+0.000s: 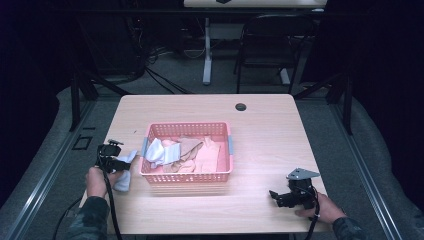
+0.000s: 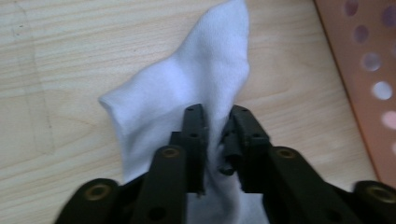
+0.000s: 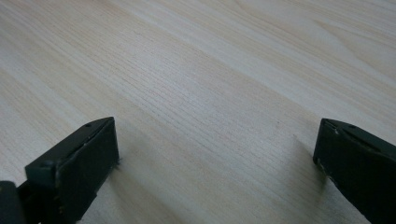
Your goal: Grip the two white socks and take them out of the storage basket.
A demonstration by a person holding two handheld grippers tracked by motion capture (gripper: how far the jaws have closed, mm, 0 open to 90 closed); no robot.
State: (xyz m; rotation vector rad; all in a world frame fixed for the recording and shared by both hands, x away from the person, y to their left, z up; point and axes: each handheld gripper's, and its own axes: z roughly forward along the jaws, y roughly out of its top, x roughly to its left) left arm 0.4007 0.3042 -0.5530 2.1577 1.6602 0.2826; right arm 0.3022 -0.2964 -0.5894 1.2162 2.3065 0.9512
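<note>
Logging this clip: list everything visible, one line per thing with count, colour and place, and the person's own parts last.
table: one, light wood, centre.
basket: one, pink, perforated, middle of table.
clothes in basket: several, white, beige and pink; exact count unclear.
white sock: one, on table left of basket, pinched by left hand-held gripper.
chair: one, black, behind table.
left hand-held gripper: black, shut on the sock.
right hand-held gripper: black, jaws wide apart over bare table.
hands: two, near table edge.
</note>
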